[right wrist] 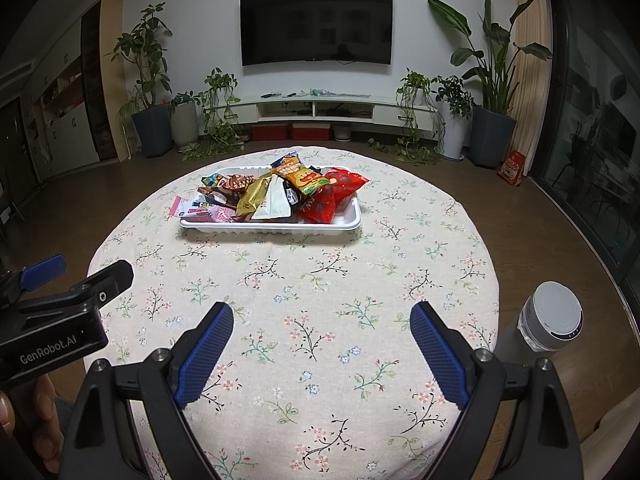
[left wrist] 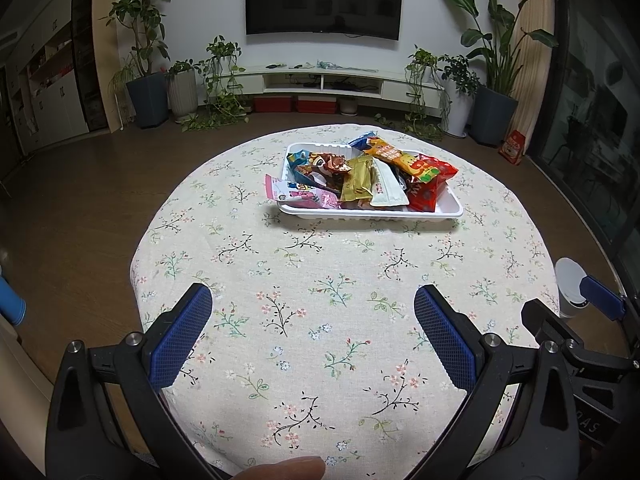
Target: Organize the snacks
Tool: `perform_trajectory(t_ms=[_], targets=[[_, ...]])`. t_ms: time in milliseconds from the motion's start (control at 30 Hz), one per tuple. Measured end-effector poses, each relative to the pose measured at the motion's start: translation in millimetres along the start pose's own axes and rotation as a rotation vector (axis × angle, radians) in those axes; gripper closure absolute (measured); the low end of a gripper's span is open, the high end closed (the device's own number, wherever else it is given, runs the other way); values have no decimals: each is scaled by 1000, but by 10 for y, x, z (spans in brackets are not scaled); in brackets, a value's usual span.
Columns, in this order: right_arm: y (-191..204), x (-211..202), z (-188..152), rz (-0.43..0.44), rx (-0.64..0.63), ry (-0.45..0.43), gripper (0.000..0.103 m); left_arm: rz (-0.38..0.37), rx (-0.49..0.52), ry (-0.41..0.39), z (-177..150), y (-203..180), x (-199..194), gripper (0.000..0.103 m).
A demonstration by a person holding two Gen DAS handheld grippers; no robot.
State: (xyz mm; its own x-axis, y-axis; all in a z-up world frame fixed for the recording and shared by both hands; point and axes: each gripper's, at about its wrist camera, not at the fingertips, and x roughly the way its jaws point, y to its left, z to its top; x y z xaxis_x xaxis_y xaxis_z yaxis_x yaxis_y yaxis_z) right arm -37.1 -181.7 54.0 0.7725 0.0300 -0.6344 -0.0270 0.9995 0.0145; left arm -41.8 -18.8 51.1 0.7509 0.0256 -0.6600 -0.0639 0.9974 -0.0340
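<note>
The snacks (left wrist: pixel 360 176) lie heaped in a white tray (left wrist: pixel 452 210) towards the table's (left wrist: pixel 280 280) far edge. Both the left gripper (left wrist: pixel 312 316) and right gripper (right wrist: pixel 322 330) hover at the near edge, fingers spread and empty, probably poised to reach in.

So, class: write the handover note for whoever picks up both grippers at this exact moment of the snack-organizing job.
Left gripper: open, empty, over the near part of the floral tablecloth.
Right gripper: open, empty, beside the left one.
Snacks: all piled in the white plastic tray at the far side of the table; the pink packet overhangs its left rim, the red packet lies at the right end.
Done: no snack lies loose on the cloth.
Left: packets are jumbled, unsorted.
</note>
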Motion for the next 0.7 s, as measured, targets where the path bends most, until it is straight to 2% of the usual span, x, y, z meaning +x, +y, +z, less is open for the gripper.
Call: perform_trajectory(t_ms=[700], targets=[[1,-34,-73,3,1,7,11,-10,-2,-10,21,-6,-12,0]])
